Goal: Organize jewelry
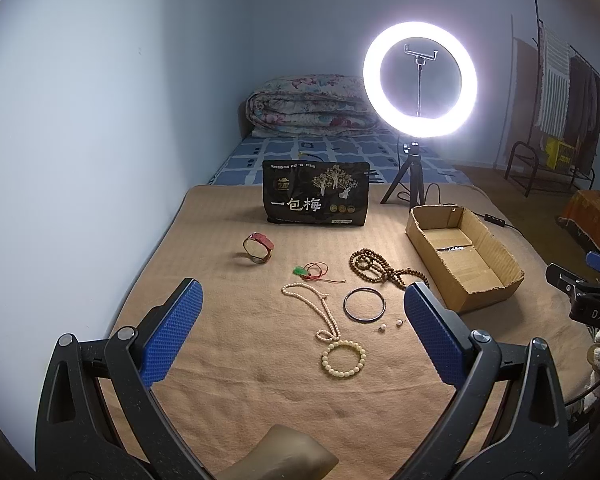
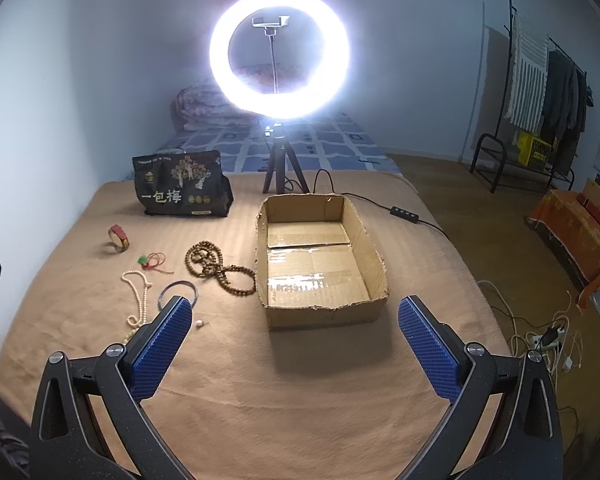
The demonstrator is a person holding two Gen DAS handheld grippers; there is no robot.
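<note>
Jewelry lies on a tan blanket (image 1: 260, 360): a red-strap watch (image 1: 258, 247), a green pendant on red cord (image 1: 306, 272), a white pearl necklace (image 1: 320, 312), a cream bead bracelet (image 1: 344, 359), a dark bangle (image 1: 364, 305), two small earrings (image 1: 390, 325) and brown wooden beads (image 1: 380, 268). An empty cardboard box (image 2: 320, 256) sits to their right. My left gripper (image 1: 302, 332) is open above the pearl necklace and bracelet. My right gripper (image 2: 296, 344) is open in front of the box, holding nothing.
A black snack bag (image 1: 316, 193) stands behind the jewelry. A lit ring light on a tripod (image 1: 419, 80) stands at the back with a cable (image 2: 404, 213) running right. A folded quilt (image 1: 312, 106) lies far back. The blanket's right edge drops to the floor.
</note>
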